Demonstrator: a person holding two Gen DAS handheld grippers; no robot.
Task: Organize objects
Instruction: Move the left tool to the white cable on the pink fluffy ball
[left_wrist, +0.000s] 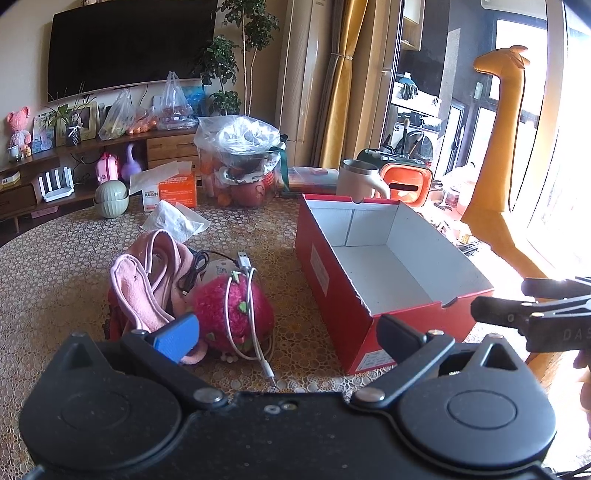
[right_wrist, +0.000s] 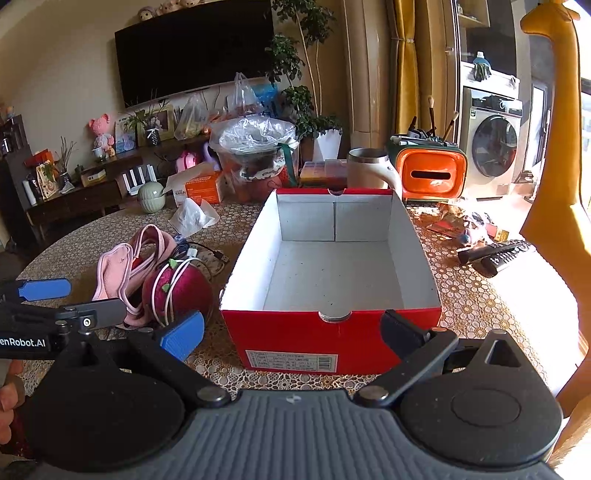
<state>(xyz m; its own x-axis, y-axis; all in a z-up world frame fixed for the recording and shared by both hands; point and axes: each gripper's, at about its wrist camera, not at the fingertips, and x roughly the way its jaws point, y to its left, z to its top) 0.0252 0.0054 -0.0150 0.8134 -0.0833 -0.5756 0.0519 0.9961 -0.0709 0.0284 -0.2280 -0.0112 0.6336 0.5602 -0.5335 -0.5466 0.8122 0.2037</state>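
Here, at left, pink slippers (left_wrist: 144, 284), a strawberry plush (left_wrist: 232, 314) and a white USB cable (left_wrist: 245, 295) lie heaped, awaiting boxing; left gripper (left_wrist: 288, 332) released before them; right gripper (right_wrist: 295, 332) likewise spread, facing the empty red shoebox (right_wrist: 332, 332).

The left gripper (left_wrist: 288, 339) hangs level with its jaws spread wide, nothing between them; one finger (left_wrist: 177, 338) carries a blue pad, the other (left_wrist: 400, 338) is black. The right gripper (right_wrist: 291, 332) is likewise wide apart and holds nothing, its blue-padded finger (right_wrist: 183, 334) to the left. The two sit side by side, near each other.
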